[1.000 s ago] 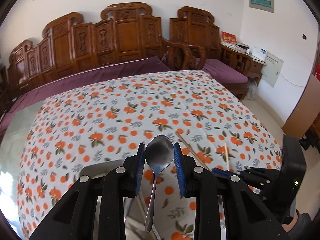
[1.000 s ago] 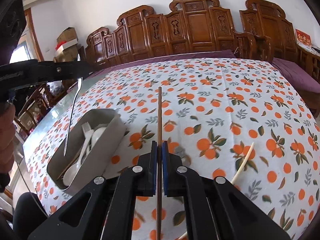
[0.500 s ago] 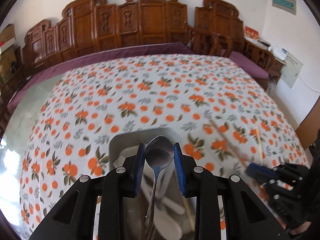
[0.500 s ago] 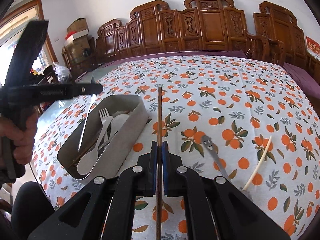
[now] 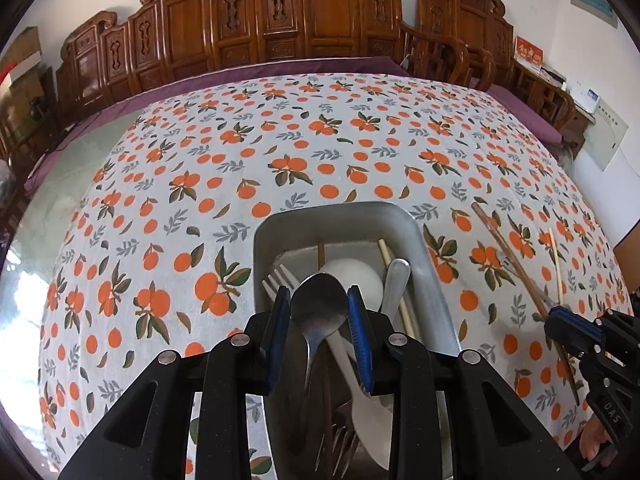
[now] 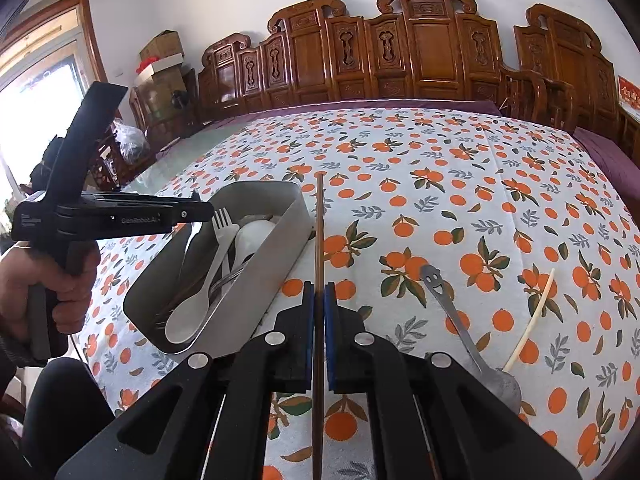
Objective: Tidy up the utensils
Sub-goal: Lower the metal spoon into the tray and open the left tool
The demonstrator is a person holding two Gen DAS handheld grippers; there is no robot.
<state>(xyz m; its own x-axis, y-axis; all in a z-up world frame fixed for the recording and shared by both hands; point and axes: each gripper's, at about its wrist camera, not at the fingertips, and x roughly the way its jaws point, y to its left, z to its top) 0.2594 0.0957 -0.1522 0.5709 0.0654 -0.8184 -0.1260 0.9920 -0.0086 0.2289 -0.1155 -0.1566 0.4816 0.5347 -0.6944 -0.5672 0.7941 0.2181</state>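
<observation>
Bright daylight, both views. Source: window [image 6: 38, 80] at far left of right wrist view, blown out to white. Matching glare patch on bare glass table edge [image 5: 24, 300] in left wrist view. Shadows soft, short, under metal tray [image 6: 256, 280]. Strong fisheye bowing: tablecloth [image 5: 320, 152] domed, carved wooden bench [image 6: 400, 52] curved. Black vignette in corners. Centre sharp; slight softness near rims. No evident motion blur.

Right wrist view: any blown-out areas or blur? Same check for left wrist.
Right wrist view: window at left is blown out white; dark chopstick and metal tray are sharp. Left wrist view: glare on the bare tabletop at left; metal spoon is crisp; heavy fisheye curvature in both.
</observation>
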